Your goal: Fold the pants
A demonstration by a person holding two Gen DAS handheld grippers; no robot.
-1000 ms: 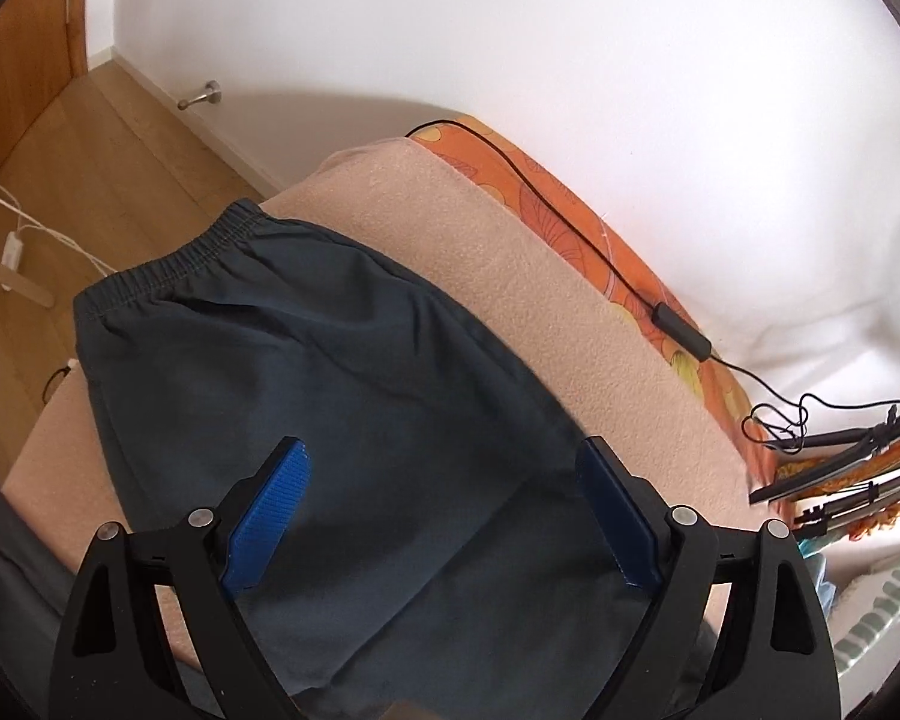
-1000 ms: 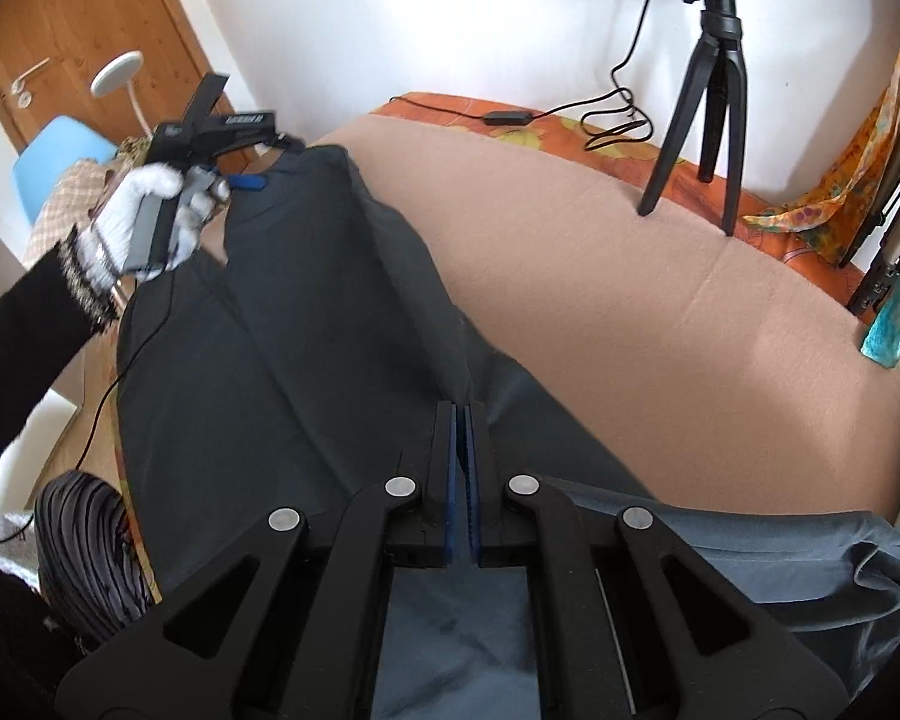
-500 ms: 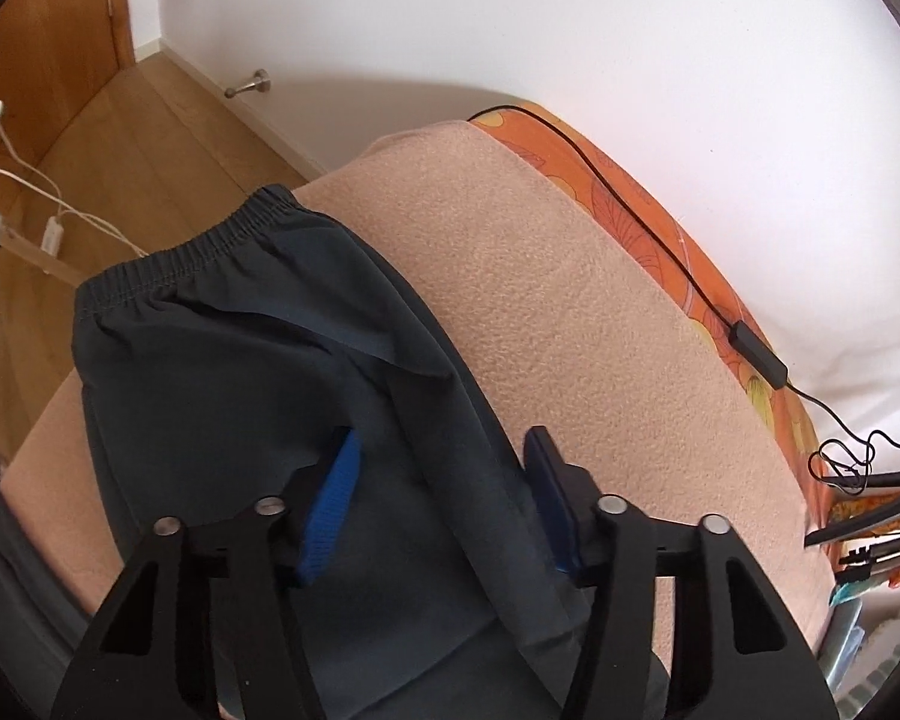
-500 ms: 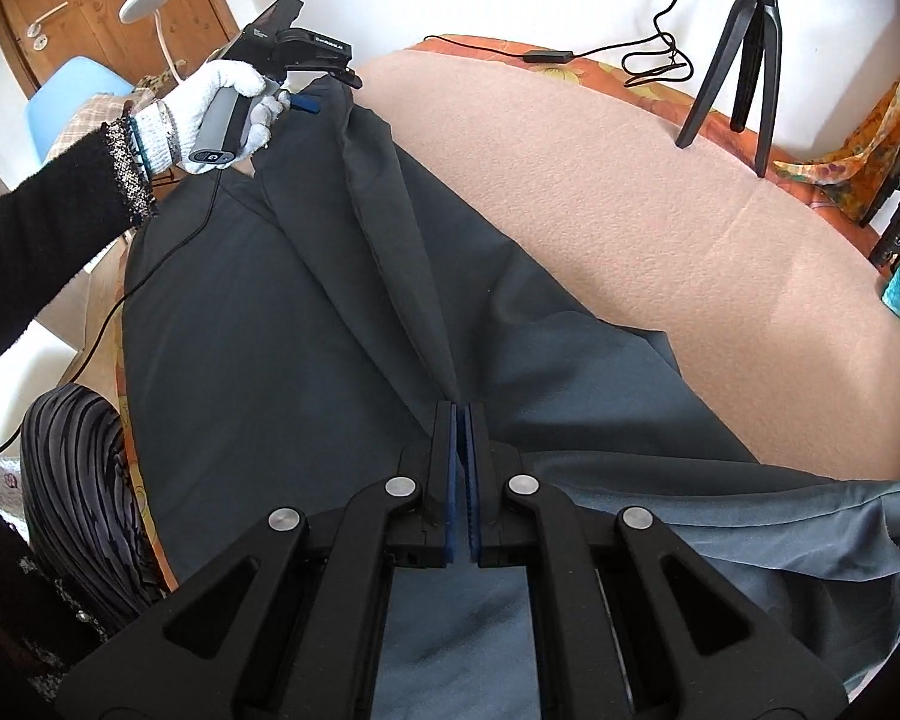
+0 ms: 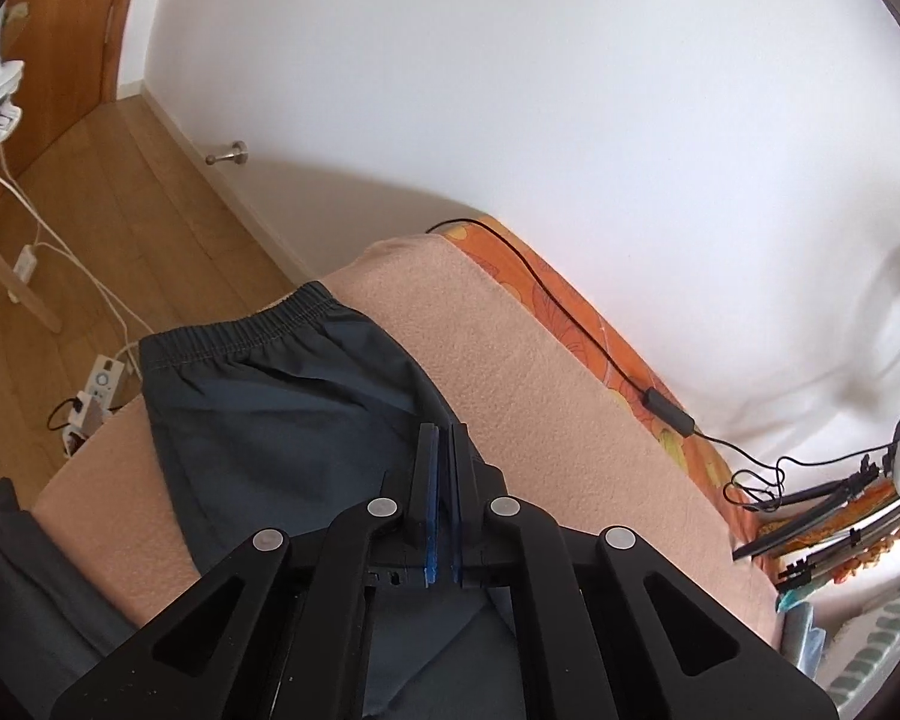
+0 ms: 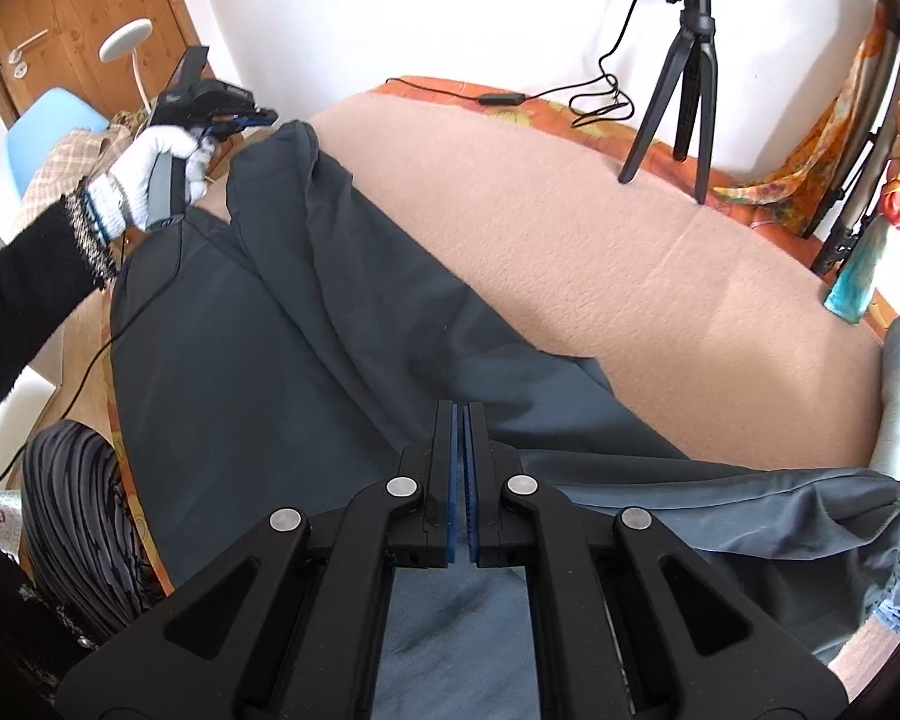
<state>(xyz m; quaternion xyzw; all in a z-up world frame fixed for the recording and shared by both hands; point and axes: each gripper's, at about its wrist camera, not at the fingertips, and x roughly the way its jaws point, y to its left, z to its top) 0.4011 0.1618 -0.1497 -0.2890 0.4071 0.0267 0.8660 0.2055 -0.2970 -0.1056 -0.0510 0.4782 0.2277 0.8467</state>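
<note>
Both grippers are shown closed on cloth: the left gripper (image 5: 442,450), whose jaws have just been closing, is pinched on the far edge of the pants (image 5: 282,420) a little short of the elastic waistband (image 5: 240,336), and the right gripper (image 6: 462,420) is pinched on a raised ridge of the same dark fabric nearer the legs. The pants are spread on a bed covered by a peach blanket (image 6: 570,252). Their long axis is seen to run away from the right gripper toward the left one, which is held in a white-gloved hand (image 6: 156,174) far ahead and to the left. Bare blanket lies to the right of both grippers, so a fold carried that way is judged unobstructed close by. Further right and ahead of the right gripper, a black tripod (image 6: 684,90) stands at the bed's edge, with a cable (image 5: 576,312) trailing along the orange sheet (image 5: 570,312) beyond.
</note>
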